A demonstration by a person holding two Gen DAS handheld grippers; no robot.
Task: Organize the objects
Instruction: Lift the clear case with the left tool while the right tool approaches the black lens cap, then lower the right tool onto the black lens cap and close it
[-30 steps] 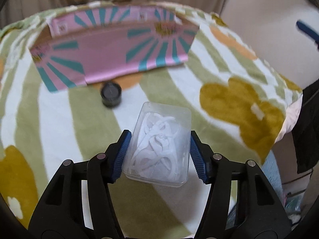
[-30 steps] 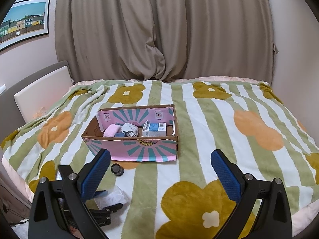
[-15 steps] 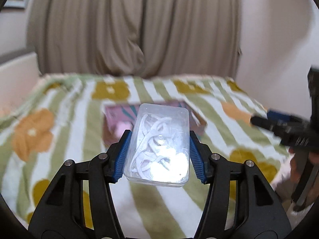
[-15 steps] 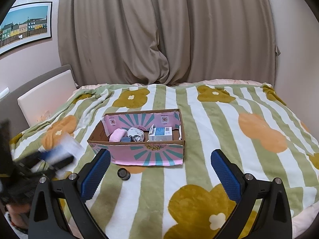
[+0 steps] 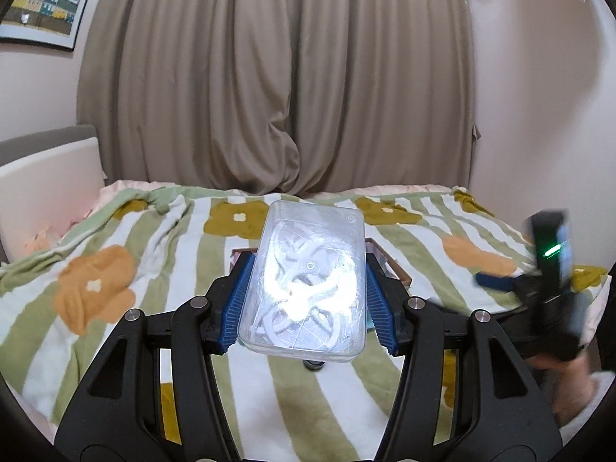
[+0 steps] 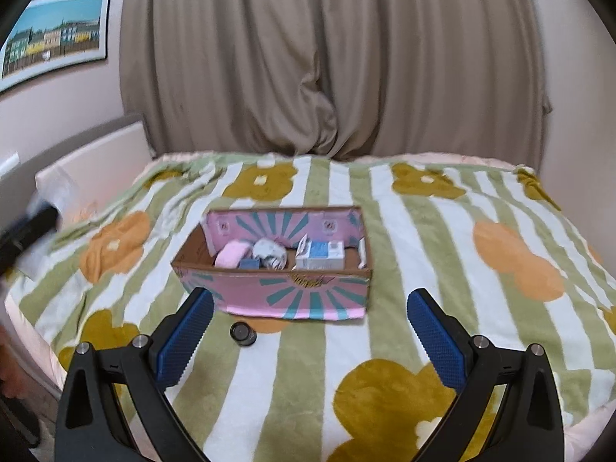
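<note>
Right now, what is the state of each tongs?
Left tongs: shut on the clear plastic case.
Right tongs: open, holding nothing.

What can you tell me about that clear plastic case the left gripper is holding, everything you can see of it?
The clear plastic case is a flat, rectangular box with rounded corners, see-through and glossy, with glare on its lid. Inside lies a tangle of white cord-like pieces; what they are is unclear. The left gripper clamps its two long sides between blue ribbed pads, holding it in the air above the flowered blanket, its far end tilted away towards the curtain. Nothing else touches it.
</note>
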